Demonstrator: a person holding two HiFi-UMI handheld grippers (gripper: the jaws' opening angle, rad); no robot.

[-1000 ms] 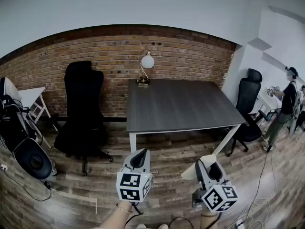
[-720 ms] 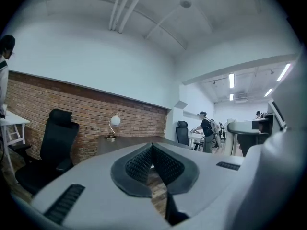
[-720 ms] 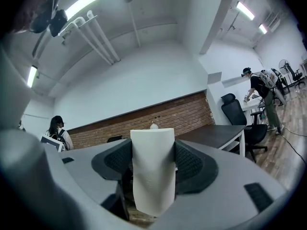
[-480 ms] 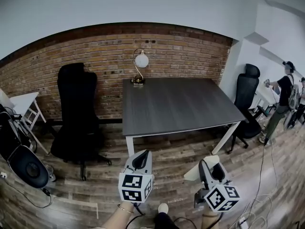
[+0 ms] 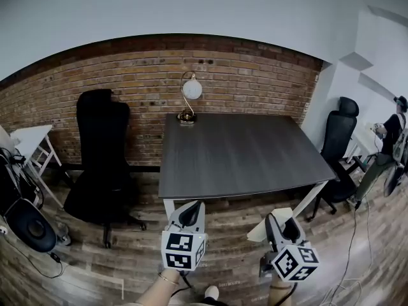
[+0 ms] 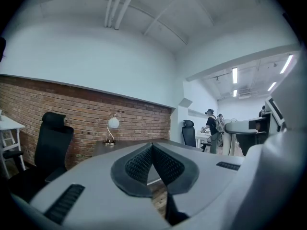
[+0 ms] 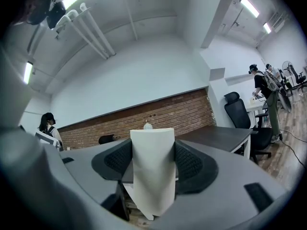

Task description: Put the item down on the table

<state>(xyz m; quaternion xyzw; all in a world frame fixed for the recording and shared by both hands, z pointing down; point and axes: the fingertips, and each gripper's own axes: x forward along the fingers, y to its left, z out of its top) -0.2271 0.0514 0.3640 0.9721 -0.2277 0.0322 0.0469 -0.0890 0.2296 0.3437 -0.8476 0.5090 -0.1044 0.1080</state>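
My right gripper is shut on a white block with a curved top, which stands upright between its black pads. In the head view the white block sticks out toward the left of the jaws. My left gripper hangs beside it, shut with its pads touching and nothing between them. Both grippers hover over the wooden floor, short of the near edge of the dark grey table.
A desk lamp with a white globe stands at the table's far left corner by the brick wall. A black office chair is left of the table, another to its right. A person stands far right.
The view has shifted so the table sits closer and lower in frame. Both grippers keep their places and states; the white block stays held.
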